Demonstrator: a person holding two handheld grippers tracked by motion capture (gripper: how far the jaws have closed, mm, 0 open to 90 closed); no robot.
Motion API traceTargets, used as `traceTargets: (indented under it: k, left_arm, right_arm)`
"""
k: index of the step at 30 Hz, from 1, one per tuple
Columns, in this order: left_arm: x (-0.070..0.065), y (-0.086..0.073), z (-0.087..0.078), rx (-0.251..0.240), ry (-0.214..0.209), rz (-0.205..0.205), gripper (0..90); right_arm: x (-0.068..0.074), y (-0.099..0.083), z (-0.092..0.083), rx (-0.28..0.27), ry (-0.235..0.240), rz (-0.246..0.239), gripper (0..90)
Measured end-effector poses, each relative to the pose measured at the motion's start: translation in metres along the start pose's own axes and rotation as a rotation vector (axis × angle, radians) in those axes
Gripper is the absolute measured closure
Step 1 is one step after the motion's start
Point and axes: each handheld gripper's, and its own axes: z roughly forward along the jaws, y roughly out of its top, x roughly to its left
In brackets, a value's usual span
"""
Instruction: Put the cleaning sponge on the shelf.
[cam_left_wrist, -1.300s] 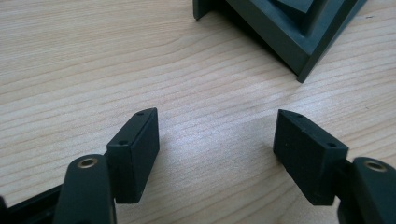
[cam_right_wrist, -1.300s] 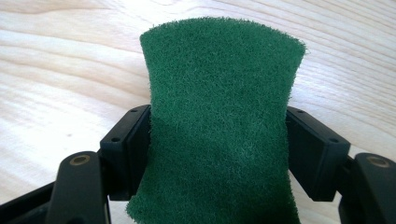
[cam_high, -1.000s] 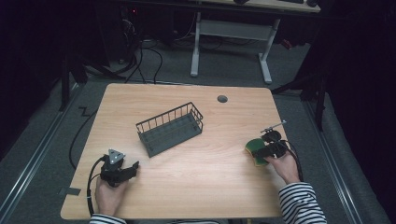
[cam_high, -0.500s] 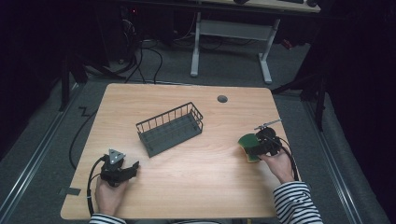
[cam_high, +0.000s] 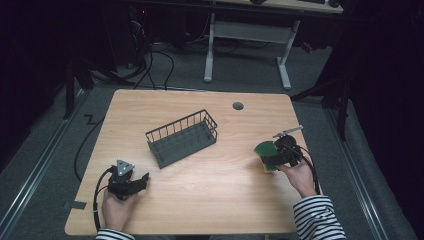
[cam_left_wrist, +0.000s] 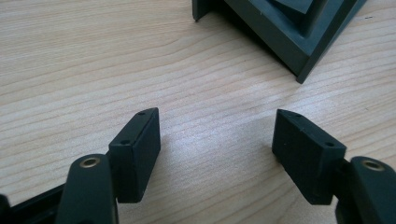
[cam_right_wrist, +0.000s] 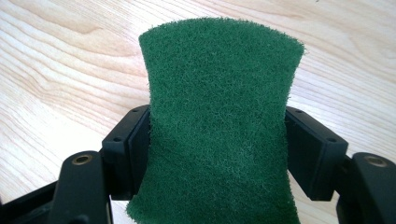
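Right gripper (cam_high: 274, 156) clamps the green scouring sponge (cam_right_wrist: 217, 126) (pinched at its waist); left gripper (cam_left_wrist: 217, 149) gapes empty beside the wire basket (cam_high: 182, 137), nothing visible inside it.

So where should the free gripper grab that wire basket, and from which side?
Probably the long top rim of the wire basket nearest the open left gripper, from above. The basket stands upright with its open top up, so one jaw could slip inside the wall and one outside.
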Motion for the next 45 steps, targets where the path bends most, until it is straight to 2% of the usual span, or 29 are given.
traceTargets:
  k: [4, 7, 15, 19, 22, 25, 30, 35, 45]
  left_arm:
    - [0.0, 0.0, 0.0, 0.0, -0.002, 0.001, 32.7]
    - [0.0, 0.0, 0.0, 0.002, -0.004, 0.004, 32.5]
    - [0.0, 0.0, 0.0, 0.004, -0.004, 0.006, 32.4]
    - [0.0, 0.0, 0.0, 0.004, -0.004, 0.006, 32.4]
    - [0.0, 0.0, 0.0, 0.003, -0.002, 0.005, 32.4]
    - [-0.001, 0.0, 0.0, 0.003, -0.001, 0.005, 32.4]
    - [-0.001, 0.0, 0.0, 0.002, -0.001, 0.004, 32.3]
    - [-0.001, 0.0, 0.0, 0.002, -0.001, 0.003, 32.2]
    - [0.0, 0.0, 0.0, 0.004, -0.002, 0.006, 32.1]
  right_arm:
    - [0.005, 0.005, 0.005, 0.001, 0.018, -0.001, 30.5]
    - [0.01, 0.009, 0.004, -0.009, 0.018, -0.019, 30.5]
    - [0.014, 0.015, 0.002, -0.038, 0.055, -0.015, 30.5]
    - [0.016, 0.019, 0.003, -0.03, 0.055, -0.021, 30.5]
    - [0.02, 0.024, -0.001, -0.044, 0.06, -0.032, 30.5]
    - [0.023, 0.032, -0.004, -0.055, 0.067, -0.045, 30.5]
    - [0.029, 0.046, -0.002, -0.036, 0.059, -0.08, 30.5]
    - [0.036, 0.066, -0.012, -0.068, 0.067, -0.091, 30.5]
    - [0.054, 0.099, -0.006, -0.082, 0.072, -0.127, 30.5]
